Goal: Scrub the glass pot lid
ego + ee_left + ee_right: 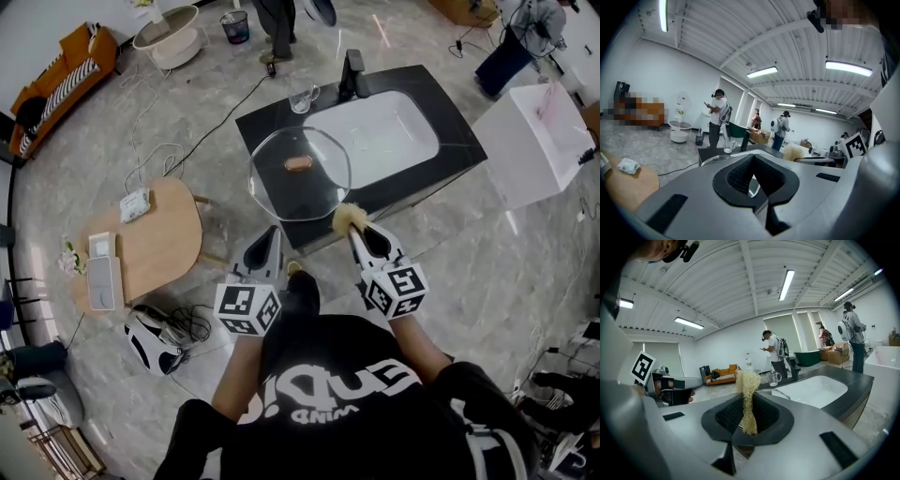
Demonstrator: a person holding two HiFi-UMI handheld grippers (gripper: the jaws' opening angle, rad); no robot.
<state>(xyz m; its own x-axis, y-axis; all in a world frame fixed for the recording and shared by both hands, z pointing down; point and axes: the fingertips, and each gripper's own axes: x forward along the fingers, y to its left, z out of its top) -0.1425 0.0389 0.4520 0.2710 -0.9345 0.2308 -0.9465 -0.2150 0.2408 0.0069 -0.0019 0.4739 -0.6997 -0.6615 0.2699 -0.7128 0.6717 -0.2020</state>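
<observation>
Nearest the person, the left gripper point(269, 242) is clamped on the near rim of the lid point(300, 192); its own view shows a thin sliver of glass pinched between the closed jaws. The right gripper point(359, 236) is closed on a tuft of pale fibrous scrubber point(351, 218), which stands up out of the pads. The lid is held out in front of both grippers, roughly flat with its knob up, hanging over the near edge of the dark counter point(267, 122). The scrubber sits right at the lid's near right rim; I cannot tell whether it touches the glass. Beyond is the white sink point(403, 141), with a mug point(302, 97) and the tap point(352, 73) at its far side. No suds or water show on the lid, so scrubbing seems barely begun, if at all: lid and scrubber are both in hand and brought together, and the whole glass surface looks left to work over
</observation>
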